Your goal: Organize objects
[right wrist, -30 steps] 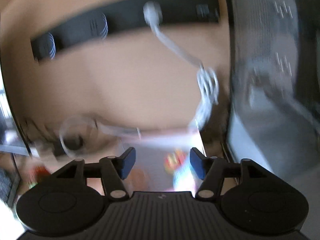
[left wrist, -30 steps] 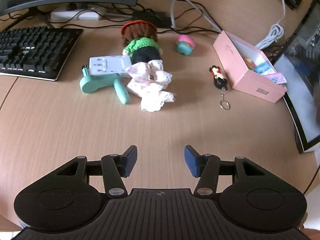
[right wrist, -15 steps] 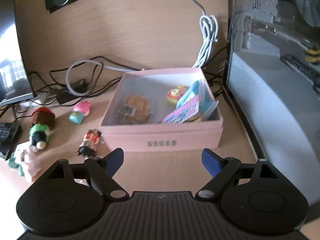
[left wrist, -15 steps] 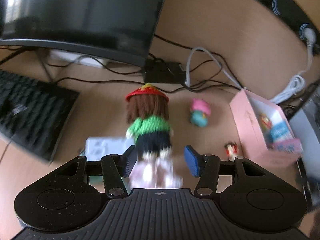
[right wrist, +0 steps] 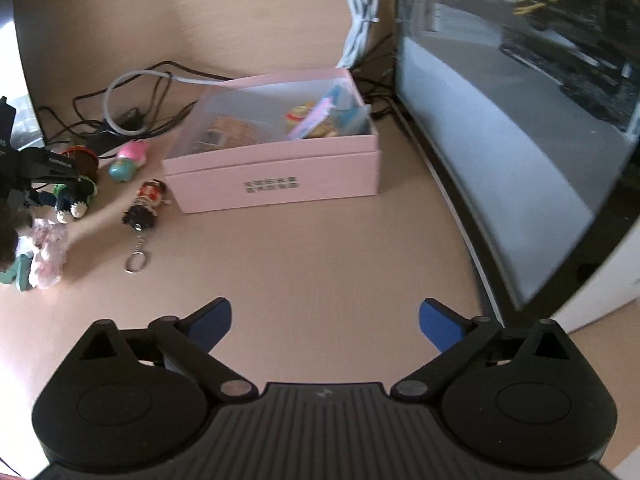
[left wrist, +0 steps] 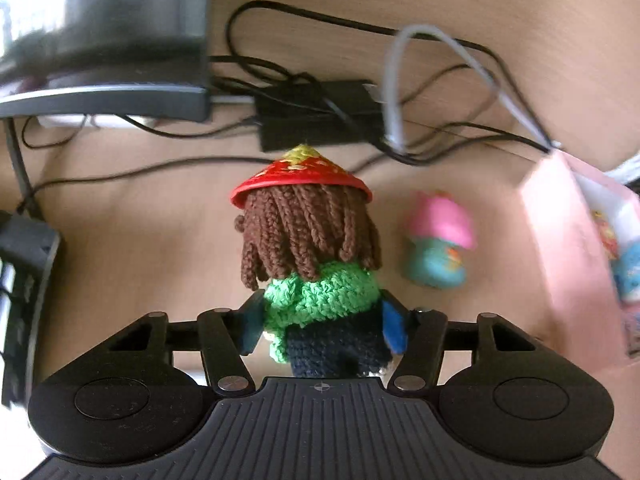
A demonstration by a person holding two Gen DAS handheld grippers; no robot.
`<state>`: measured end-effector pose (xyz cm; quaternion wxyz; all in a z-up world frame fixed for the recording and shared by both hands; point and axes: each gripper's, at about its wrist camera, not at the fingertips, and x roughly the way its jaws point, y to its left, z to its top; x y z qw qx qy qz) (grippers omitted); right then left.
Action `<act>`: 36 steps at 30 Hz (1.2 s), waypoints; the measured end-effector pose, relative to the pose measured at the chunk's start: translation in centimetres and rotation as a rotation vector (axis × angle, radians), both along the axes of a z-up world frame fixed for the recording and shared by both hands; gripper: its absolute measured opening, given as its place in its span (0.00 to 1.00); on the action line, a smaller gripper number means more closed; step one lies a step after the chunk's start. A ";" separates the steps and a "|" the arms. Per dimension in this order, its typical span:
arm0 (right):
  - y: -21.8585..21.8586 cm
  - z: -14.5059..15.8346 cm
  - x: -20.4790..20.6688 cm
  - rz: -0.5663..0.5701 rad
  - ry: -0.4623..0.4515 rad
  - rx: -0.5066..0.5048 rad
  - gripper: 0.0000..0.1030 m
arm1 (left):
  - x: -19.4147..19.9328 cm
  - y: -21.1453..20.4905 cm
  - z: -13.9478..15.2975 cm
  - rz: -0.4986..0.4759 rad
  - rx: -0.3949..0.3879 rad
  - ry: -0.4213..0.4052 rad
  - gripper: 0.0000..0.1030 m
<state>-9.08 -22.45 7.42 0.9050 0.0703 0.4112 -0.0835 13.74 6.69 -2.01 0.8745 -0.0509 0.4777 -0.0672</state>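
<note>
A crocheted doll (left wrist: 312, 264) with a red hat, brown hair and green top lies on the wooden desk. My left gripper (left wrist: 322, 326) has its blue pads on either side of the doll's body, touching or nearly so. The doll (right wrist: 76, 192) and the left gripper also show at the left of the right wrist view. A pink open box (right wrist: 280, 176) holding several small toys stands mid-desk. My right gripper (right wrist: 324, 322) is wide open and empty, in front of the box.
A pink-and-teal toy (left wrist: 440, 244), a keychain figure (right wrist: 146, 204) and a lacy pink cloth (right wrist: 48, 252) lie left of the box. Cables and a black adapter (left wrist: 320, 116) lie behind the doll. A monitor (left wrist: 100, 36), a keyboard (left wrist: 24, 292) and a PC case (right wrist: 520, 100) border the desk.
My left gripper moved forward and down until its fingers straddle the doll. My right gripper pulled back from the box and opened wider.
</note>
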 end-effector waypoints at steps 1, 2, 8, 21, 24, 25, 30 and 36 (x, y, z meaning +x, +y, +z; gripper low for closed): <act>-0.1 -0.1 -0.1 -0.004 -0.003 -0.003 1.00 | -1.0 -0.4 0.4 -0.022 -0.039 0.000 0.59; -0.2 -0.1 0.0 -0.005 -0.007 -0.004 1.00 | -2.1 -0.8 0.9 -0.049 -0.074 -0.005 0.59; 1.3 -0.9 2.2 0.073 -0.008 -0.003 1.00 | -9.5 -1.0 5.1 -0.150 -0.183 -0.098 0.56; 15.2 -2.5 6.1 0.593 -0.012 0.006 1.00 | -18.2 10.8 4.4 0.121 -0.121 -0.139 0.09; 17.8 -2.1 6.4 0.671 -0.029 -0.010 1.00 | -19.2 13.2 3.1 0.207 -0.175 -0.129 0.11; 18.2 -1.7 6.2 0.701 -0.038 -0.004 1.00 | -19.9 14.2 3.2 0.226 -0.217 -0.136 0.12; 20.4 -0.7 5.6 0.810 -0.045 0.008 1.00 | -22.2 13.7 5.7 -0.009 -0.219 -0.142 0.13; 18.1 -1.3 6.3 0.654 -0.002 0.003 1.00 | -22.7 8.1 3.2 -0.204 -0.140 -0.022 0.14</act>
